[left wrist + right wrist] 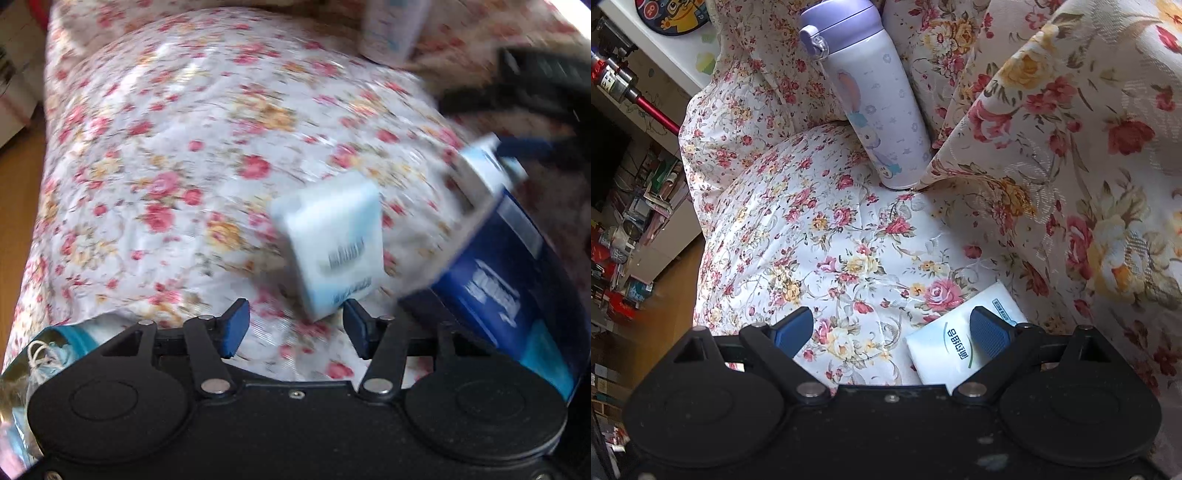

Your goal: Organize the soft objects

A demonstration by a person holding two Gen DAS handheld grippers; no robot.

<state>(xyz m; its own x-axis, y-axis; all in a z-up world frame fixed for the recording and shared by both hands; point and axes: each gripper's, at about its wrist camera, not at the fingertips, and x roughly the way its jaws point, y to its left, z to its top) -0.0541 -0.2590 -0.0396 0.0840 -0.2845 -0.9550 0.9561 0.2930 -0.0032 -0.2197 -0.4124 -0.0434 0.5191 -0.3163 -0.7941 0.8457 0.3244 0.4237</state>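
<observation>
A sofa covered in white cloth printed with small pink and yellow roses (820, 229) fills the room's near corner, with wooden floor (672, 280) beside it and cluttered shelves beyond. A tall lilac flask with a purple lid (871, 99) stands tilted against the backrest, wedged next to a cushion in a larger rose pattern (1071, 147).

The left gripper (295, 325) points steeply down over the seat, its blue pads (234, 326) parted to a middling gap with only floral cloth between them. Just past its right pad lies a small pale-blue tissue pack with a barcode (332, 240) (blurred, so I cannot tell whether the pad touches it). To the right of that is a dark blue tissue packet with white lettering (509, 288), and a crinkly bag with a teal edge (55, 350) shows at the lower left.

The right gripper (892, 328) hangs with its jaws wide and nothing gripped. A flat white tissue pack with green and blue print (953, 343) lies on the seat by the cushion; the right pad (990, 332) sits over it, and contact is unclear.
</observation>
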